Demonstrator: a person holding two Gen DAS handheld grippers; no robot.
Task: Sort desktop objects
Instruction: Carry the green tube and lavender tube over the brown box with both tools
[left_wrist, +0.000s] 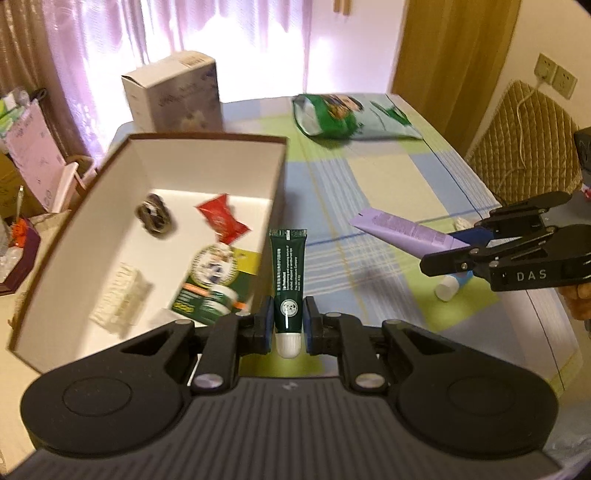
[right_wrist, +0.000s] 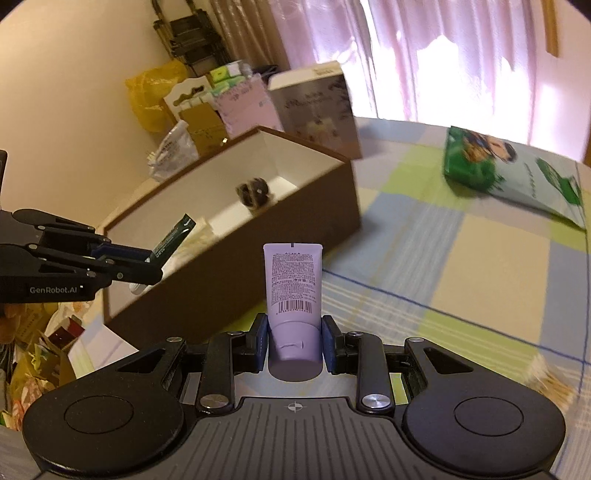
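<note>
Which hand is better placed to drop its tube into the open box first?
Probably left. The left gripper, shut on the green tube, hangs right beside the open box. The right gripper holds the purple tube farther out over the tablecloth.

Both wrist views angle down, close — sharing the box (left_wrist: 207, 155) (right_wrist: 295, 206).

Box contents (left_wrist: 155, 216) motion-blurred, snack bag (right_wrist: 517, 166) smeared, tube print (right_wrist: 293, 273) unreadable

Glossy plastic green tube (left_wrist: 287, 275); matt cardboard box (left_wrist: 207, 142); cloth tablecloth (left_wrist: 388, 177).
</note>
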